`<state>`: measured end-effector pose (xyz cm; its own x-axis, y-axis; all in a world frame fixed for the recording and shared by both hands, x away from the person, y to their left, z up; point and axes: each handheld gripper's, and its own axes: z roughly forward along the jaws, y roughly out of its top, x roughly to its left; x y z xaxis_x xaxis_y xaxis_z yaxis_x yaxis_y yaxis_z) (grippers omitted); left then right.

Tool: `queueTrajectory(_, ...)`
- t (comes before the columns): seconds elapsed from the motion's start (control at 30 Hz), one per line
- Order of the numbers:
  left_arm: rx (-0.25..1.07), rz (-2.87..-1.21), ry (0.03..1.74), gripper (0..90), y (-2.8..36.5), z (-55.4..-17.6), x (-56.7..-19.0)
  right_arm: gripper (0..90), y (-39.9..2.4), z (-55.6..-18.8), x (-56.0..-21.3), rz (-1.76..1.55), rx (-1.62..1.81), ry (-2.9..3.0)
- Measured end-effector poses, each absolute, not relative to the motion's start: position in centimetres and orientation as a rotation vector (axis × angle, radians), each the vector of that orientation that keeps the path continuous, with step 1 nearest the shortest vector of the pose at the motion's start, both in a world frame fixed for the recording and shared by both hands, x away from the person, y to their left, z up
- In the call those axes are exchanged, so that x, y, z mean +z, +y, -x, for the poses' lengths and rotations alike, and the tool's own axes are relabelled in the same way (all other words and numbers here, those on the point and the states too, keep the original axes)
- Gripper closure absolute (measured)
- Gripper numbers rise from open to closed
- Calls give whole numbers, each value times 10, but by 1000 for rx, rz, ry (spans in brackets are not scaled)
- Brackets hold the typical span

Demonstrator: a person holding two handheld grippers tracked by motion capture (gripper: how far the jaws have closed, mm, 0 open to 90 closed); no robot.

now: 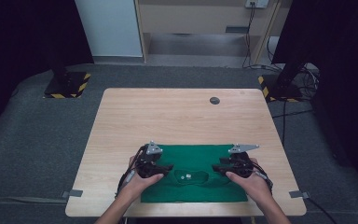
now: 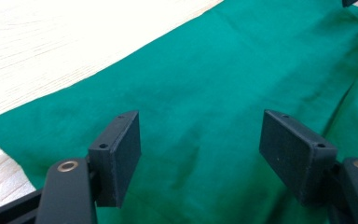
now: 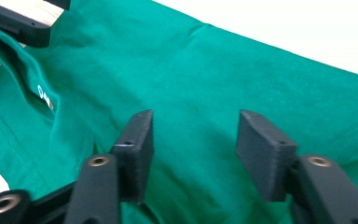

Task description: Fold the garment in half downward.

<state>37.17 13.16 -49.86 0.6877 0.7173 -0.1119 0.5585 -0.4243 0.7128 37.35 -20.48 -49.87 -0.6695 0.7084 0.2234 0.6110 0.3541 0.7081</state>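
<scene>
A green garment [image 1: 193, 172] lies folded flat at the table's front edge, its collar and white label [image 1: 186, 177] facing the person. My left gripper [image 1: 167, 169] rests on its left part, jaws apart over smooth cloth [image 2: 214, 84] with nothing pinched between them. My right gripper [image 1: 216, 170] sits on the right part, its jaws likewise spread above the fabric [image 3: 242, 60]. In the right gripper view the collar label [image 3: 44, 96] lies at the left, and the other gripper [image 3: 14, 23] shows at the top left corner. Both point inward at the collar.
The light wooden table [image 1: 182, 116] stretches bare beyond the garment, with a small dark round disc [image 1: 214, 100] near its far edge. Grey tape tabs [image 1: 74, 192] mark the front corners. Two black stands with striped bases [image 1: 67, 84] stand on the floor behind.
</scene>
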Motion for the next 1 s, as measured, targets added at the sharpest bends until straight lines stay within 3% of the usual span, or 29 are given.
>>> queueTrajectory(0.23,267,-2146,956,263,128,-368,-499,311,-201,-372,-497,-1204,1205,2467)
queueTrajectory(0.83,247,-2175,921,252,121,-355,-502,237,-197,-362,-501,-1161,1180,2478)
queueTrajectory(1.0,266,-2195,922,199,121,-349,-504,169,-196,-354,-503,-1127,1153,2475)
